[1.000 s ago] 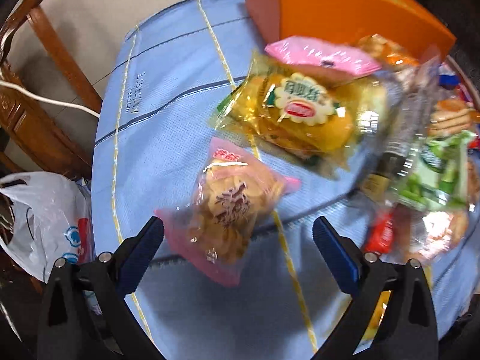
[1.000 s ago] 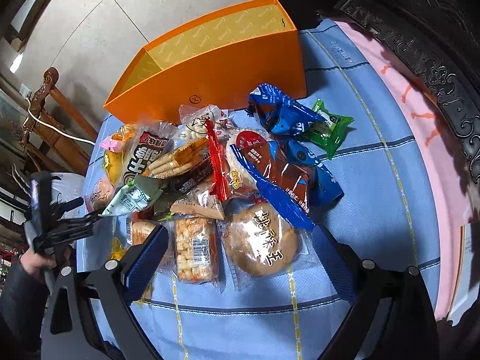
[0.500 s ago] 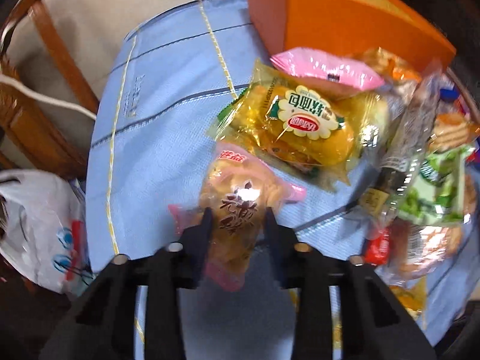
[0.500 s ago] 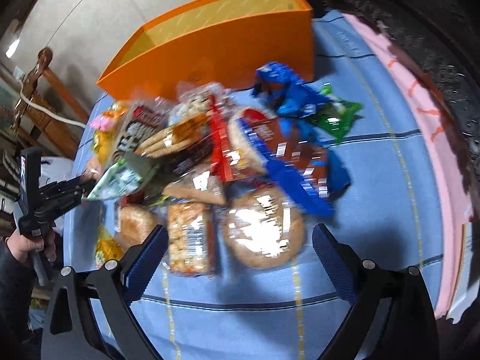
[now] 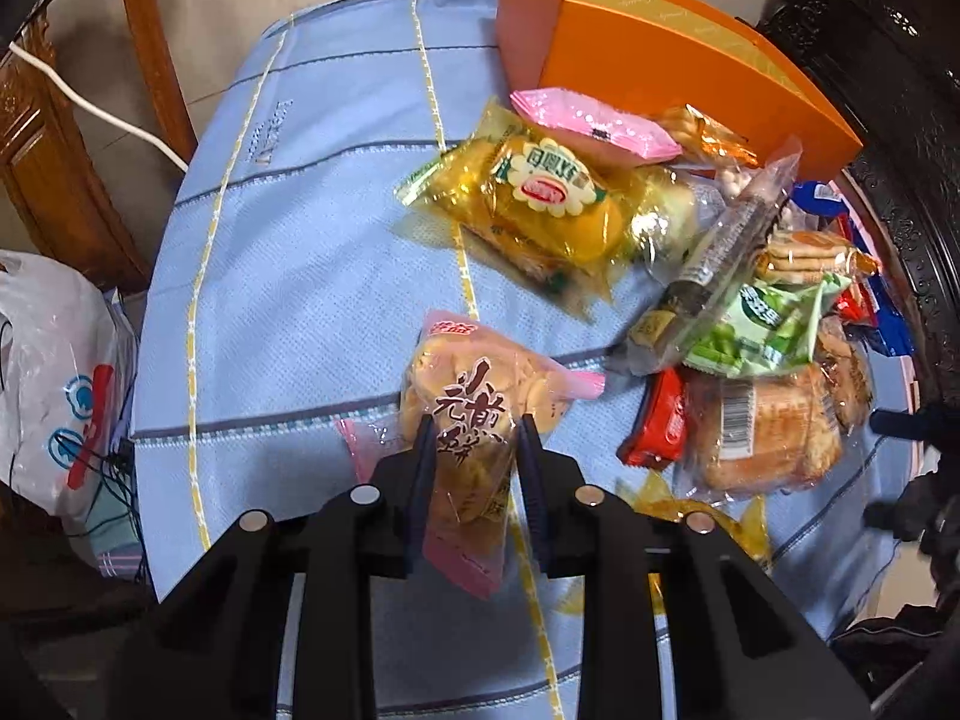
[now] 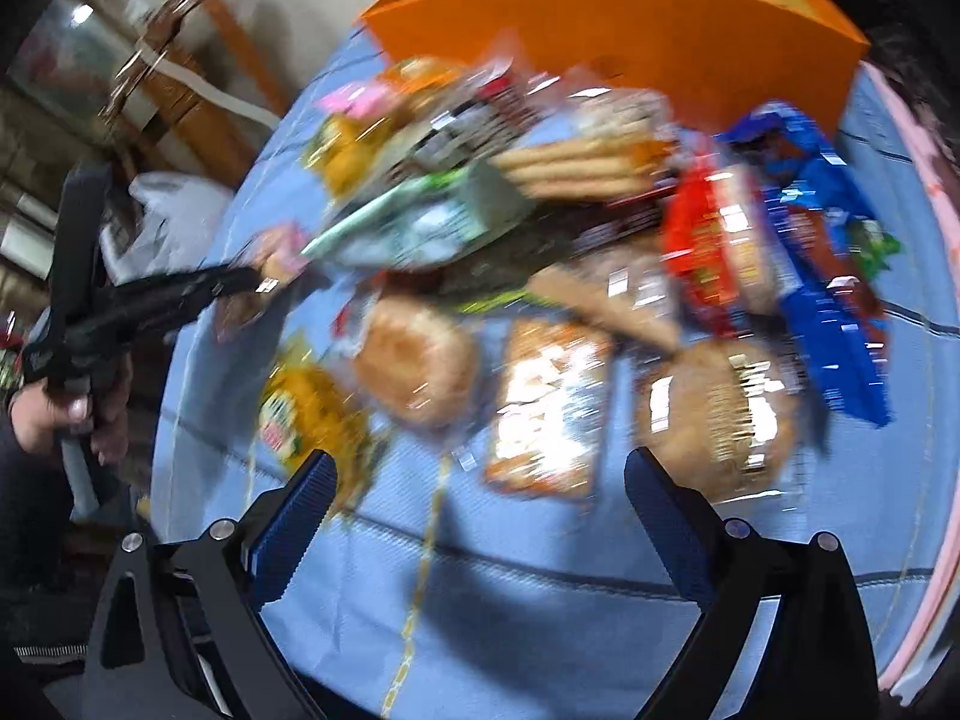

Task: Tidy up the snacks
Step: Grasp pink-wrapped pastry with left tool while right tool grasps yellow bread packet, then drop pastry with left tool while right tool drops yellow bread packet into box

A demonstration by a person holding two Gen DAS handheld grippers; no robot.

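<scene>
My left gripper has a pink-edged pastry packet pinched between its pads, and the jaws are still closing on it. The packet's near end hangs just above the blue tablecloth. Behind it lie a yellow cake packet and a heap of mixed snacks, in front of an open orange box. My right gripper is open and holds nothing. It hovers over the cloth in front of a rice-cracker packet and a round cookie. The right wrist view is blurred.
A wooden chair and a white plastic bag stand off the table's left edge. Dark carved furniture lines the right side. In the right wrist view a hand holds the left gripper at the left.
The left jaws went from wide open to pinching the pink pastry packet and raised it a little. The right gripper swung and rolled left along the front of the pile, still open.
</scene>
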